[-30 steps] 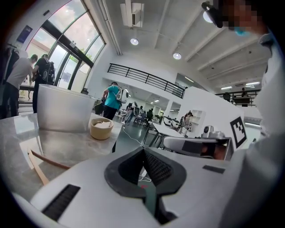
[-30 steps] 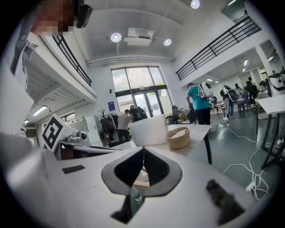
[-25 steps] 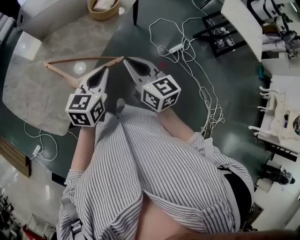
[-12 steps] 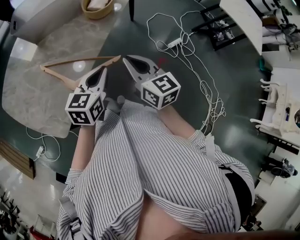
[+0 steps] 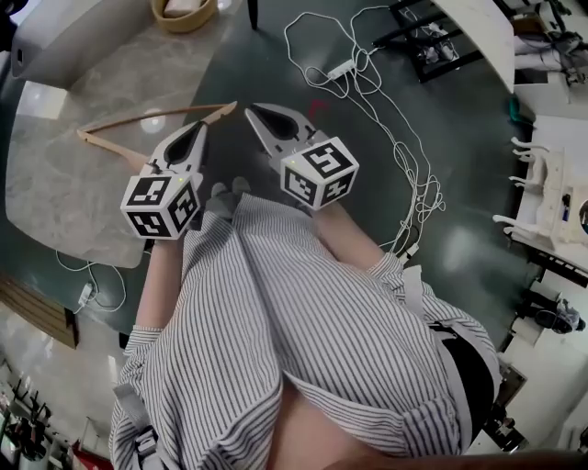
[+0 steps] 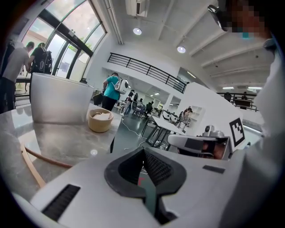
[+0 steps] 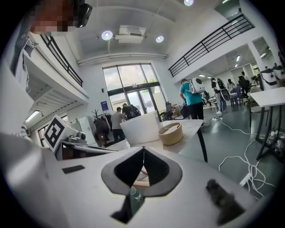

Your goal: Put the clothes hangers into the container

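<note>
Barely shifted, my left gripper [image 5: 199, 127] and right gripper [image 5: 251, 111] hang closed and empty near the tan wooden triangular clothes hanger [image 5: 216, 112] on the grey marble table [image 5: 55, 193]. A beige woven basket [image 5: 184, 14] stands beyond.

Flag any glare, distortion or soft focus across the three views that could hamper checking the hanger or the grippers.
Head view: fisheye bowing, a small lamp reflection on the marble table by the wooden hanger, both sharp. Left gripper view: dark vignetted corners, bright windows, the shut left gripper soft up close. Right gripper view: same vignette, glaring ceiling lights, right gripper shut, slightly soft.
</note>
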A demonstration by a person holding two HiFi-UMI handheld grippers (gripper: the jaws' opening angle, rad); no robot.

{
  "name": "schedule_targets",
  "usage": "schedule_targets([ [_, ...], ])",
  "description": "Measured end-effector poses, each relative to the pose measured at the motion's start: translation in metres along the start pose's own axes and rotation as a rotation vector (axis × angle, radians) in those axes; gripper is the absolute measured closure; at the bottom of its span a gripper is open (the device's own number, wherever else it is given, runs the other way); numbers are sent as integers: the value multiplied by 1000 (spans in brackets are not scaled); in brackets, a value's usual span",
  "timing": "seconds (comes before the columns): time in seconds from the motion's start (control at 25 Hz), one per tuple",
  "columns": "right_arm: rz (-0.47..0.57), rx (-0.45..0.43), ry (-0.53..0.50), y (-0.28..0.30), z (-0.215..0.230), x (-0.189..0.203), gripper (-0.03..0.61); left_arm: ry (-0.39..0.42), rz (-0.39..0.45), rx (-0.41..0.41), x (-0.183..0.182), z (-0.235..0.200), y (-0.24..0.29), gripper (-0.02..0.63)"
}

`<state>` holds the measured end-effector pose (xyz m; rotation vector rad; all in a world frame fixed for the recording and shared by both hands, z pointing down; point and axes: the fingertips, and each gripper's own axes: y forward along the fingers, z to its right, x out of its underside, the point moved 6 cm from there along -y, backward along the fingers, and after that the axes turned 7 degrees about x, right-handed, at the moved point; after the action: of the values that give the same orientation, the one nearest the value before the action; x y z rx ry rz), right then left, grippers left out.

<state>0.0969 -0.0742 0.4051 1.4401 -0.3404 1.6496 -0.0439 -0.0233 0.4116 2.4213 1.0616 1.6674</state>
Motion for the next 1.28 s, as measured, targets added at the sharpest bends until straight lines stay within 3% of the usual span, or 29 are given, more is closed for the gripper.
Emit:
schedule_targets([
  [0.2, -21, 18, 18, 1, 2, 7, 563, -21, 25, 29, -4, -7, -2, 604],
  [0.6, -78, 18, 64, 7, 7, 27, 563, 78, -91, 11, 6, -16, 17, 603],
  [1.28, -162, 38, 131, 32, 17, 68, 563, 161, -253, -6, 37, -54, 44, 601],
])
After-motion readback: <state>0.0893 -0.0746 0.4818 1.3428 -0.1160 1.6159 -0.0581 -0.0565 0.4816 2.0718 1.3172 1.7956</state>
